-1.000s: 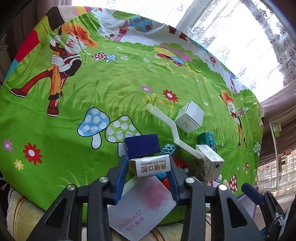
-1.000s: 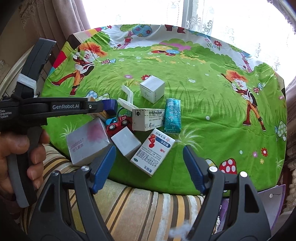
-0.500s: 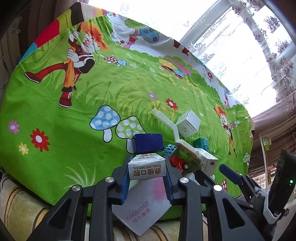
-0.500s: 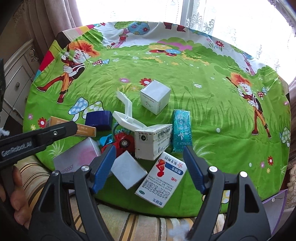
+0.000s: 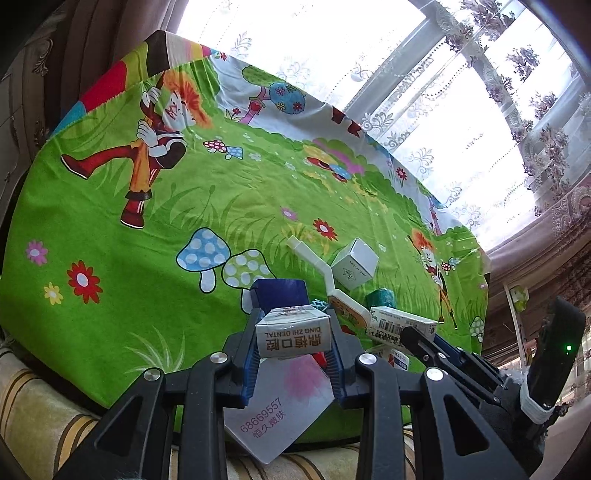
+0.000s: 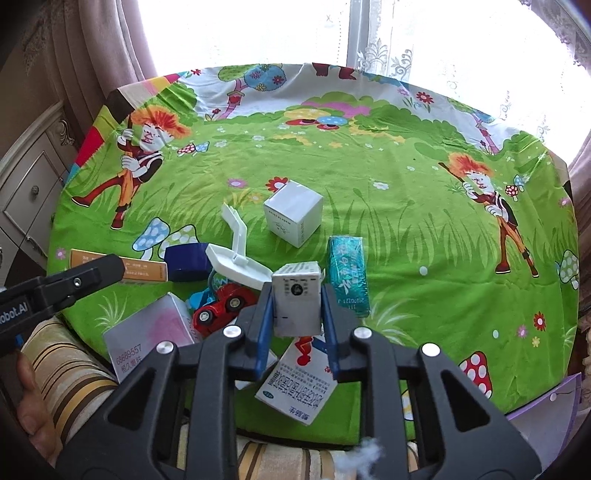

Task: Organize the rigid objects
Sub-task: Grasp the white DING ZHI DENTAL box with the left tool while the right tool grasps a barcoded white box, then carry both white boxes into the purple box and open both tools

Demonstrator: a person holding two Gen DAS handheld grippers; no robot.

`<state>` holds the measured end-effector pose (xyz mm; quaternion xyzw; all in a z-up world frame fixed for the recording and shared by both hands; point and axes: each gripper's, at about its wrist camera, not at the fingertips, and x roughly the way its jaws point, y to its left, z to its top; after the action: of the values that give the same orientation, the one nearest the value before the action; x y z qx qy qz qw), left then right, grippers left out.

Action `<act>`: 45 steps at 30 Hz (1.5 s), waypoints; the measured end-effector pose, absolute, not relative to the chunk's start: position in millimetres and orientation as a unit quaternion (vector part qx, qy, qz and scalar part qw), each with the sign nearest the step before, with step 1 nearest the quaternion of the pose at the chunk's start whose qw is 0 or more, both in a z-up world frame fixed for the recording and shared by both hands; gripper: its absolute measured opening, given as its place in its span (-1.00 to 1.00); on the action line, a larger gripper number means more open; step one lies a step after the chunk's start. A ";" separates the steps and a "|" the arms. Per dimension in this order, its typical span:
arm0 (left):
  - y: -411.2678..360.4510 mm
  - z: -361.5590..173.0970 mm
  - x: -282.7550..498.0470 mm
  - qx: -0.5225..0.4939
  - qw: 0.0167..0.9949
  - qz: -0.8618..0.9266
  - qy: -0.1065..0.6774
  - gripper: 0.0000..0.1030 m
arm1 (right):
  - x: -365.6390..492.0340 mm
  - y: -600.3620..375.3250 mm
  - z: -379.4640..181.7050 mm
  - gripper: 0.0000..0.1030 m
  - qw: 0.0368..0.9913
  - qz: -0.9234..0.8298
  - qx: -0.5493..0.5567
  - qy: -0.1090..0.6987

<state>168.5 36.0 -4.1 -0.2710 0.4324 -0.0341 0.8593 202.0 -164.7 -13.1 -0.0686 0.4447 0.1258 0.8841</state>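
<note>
My left gripper (image 5: pixel 293 338) is shut on a long orange dental box (image 5: pixel 293 334), seen end-on in the left wrist view; the box also shows in the right wrist view (image 6: pixel 140 269), held over the table's near left. My right gripper (image 6: pixel 297 310) is shut on a white barcode box (image 6: pixel 296 302) in the middle of the pile. Around it lie a white cube box (image 6: pixel 293 218), a teal packet (image 6: pixel 348 280), a red-and-white medicine box (image 6: pixel 299 384), a dark blue box (image 6: pixel 186 262), a white plastic boat piece (image 6: pixel 238 258), a red toy car (image 6: pixel 221 308) and a grey-pink box (image 6: pixel 151 339).
The round table wears a green cartoon cloth (image 6: pixel 406 221). A striped cushion (image 6: pixel 70 373) lies under its near edge. A cabinet (image 6: pixel 26 192) stands at the left and a curtained window (image 6: pixel 369 33) behind. A purple sheet (image 6: pixel 543 402) lies at the near right.
My right gripper went from open above the pile to shut on the white barcode box. My left gripper keeps the dental box and has shifted left and lower.
</note>
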 end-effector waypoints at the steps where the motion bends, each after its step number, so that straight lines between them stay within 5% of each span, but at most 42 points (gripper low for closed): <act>1: 35.2 -2.1 167.4 -0.270 0.861 -0.035 0.429 -0.37 | 198.3 -166.9 -10.3 -0.45 0.887 0.125 -0.066 0.439; 22: -6.7 40.2 134.4 -0.250 0.887 -0.094 0.378 -0.37 | 133.7 -255.0 23.0 -0.45 0.908 0.088 0.020 0.408; 45: -160.5 23.2 96.7 -0.222 0.796 -0.286 0.485 -0.37 | 63.9 -390.0 18.6 -0.45 0.902 -0.002 0.074 0.426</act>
<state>96.7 -160.5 23.2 -0.2218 0.4855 -0.2862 0.7957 63.9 -390.0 18.6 0.0738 0.4257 -0.0020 0.9018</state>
